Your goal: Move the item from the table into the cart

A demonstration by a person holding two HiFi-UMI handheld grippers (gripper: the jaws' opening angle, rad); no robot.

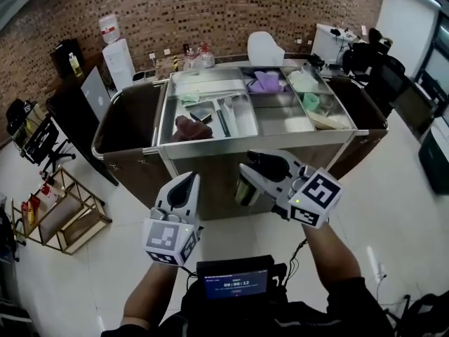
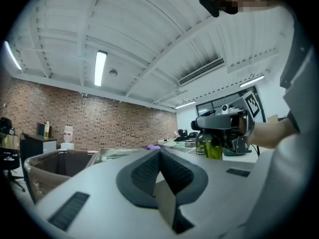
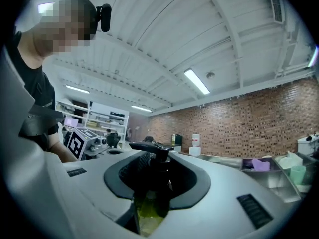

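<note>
The right gripper (image 1: 261,168) is clamped on a pump bottle (image 1: 245,192) of yellow-green liquid. Its own view shows both pads pressed to the bottle's neck, just under the black pump (image 3: 152,148). The bottle hangs upright in the air, just short of the front wall of the cart (image 1: 259,144) and below its rim, so it isn't in the cart yet.

From the head view only a strip of the bottle's body shows beneath the jaws, and the gripper covers the top. In the right gripper view the bottom edge cuts off the base. The left gripper view catches the bottle side-on, but its label is too small to read.

The left gripper (image 1: 189,180) is to the left of the right one and a little lower, also short of the cart. Its jaws are together with nothing between them.

The cart's top is split into steel compartments. The back middle one holds a purple thing (image 1: 265,83), and a green cup (image 1: 311,102) sits in one on the right. In the front left compartment there's a brown lump (image 1: 189,128), perhaps a cloth, too small to be sure. The other contents are pale shapes I can't name. The person's forearms are cut off at the bottom of the frame.
</note>
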